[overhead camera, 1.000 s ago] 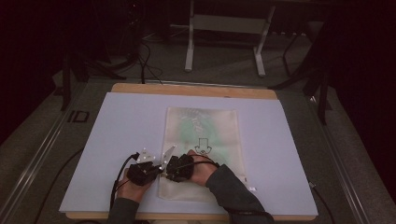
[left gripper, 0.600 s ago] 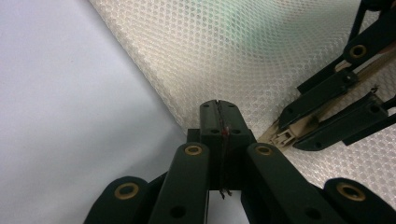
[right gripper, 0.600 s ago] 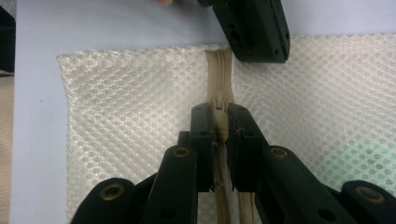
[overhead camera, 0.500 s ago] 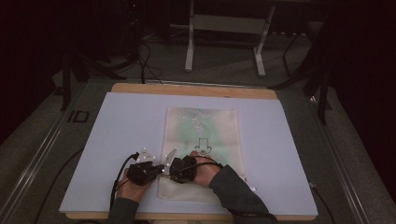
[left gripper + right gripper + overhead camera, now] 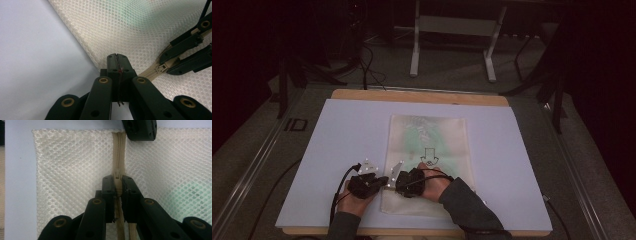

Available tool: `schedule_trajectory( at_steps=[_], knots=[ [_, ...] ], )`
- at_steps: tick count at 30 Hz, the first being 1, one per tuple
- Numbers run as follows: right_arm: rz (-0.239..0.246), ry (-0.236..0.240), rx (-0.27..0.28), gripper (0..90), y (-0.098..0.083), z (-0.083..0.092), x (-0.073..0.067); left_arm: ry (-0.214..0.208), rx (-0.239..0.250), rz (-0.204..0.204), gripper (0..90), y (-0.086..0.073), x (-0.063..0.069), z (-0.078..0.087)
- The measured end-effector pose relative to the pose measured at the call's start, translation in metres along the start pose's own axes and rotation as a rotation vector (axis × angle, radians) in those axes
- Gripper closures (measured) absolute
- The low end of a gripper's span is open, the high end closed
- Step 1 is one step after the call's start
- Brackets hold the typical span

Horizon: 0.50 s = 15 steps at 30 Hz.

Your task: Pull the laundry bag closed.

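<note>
Both tongs — left point(image 5: 117, 56), right point(image 5: 117, 181) — on zipper point(image 5: 119, 150)

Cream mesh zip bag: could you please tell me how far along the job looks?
Done: the left gripper pinches the cream mesh zip bag at its edge, and the right gripper grips the beige zip slider. In hand: the pull. Left: the zip stretch between them looks closed.
</note>
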State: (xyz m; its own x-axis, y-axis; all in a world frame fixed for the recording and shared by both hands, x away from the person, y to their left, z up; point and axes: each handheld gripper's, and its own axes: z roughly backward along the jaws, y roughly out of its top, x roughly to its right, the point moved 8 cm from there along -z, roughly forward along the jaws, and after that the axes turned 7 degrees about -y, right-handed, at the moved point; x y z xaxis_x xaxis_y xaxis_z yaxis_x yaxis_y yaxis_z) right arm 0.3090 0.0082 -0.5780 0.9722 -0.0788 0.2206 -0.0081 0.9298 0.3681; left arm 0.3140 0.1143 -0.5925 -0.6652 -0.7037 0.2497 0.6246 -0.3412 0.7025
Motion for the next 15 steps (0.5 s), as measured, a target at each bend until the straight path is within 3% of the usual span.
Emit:
schedule_trajectory(
  at_steps=[15],
  knots=[
    [0.006, -0.008, -0.014, 82.3, -0.0087, 0.0063, 0.0007, -0.002, -0.002, 0.003, 89.4, 0.0, -0.0003, 0.0001]
  ],
)
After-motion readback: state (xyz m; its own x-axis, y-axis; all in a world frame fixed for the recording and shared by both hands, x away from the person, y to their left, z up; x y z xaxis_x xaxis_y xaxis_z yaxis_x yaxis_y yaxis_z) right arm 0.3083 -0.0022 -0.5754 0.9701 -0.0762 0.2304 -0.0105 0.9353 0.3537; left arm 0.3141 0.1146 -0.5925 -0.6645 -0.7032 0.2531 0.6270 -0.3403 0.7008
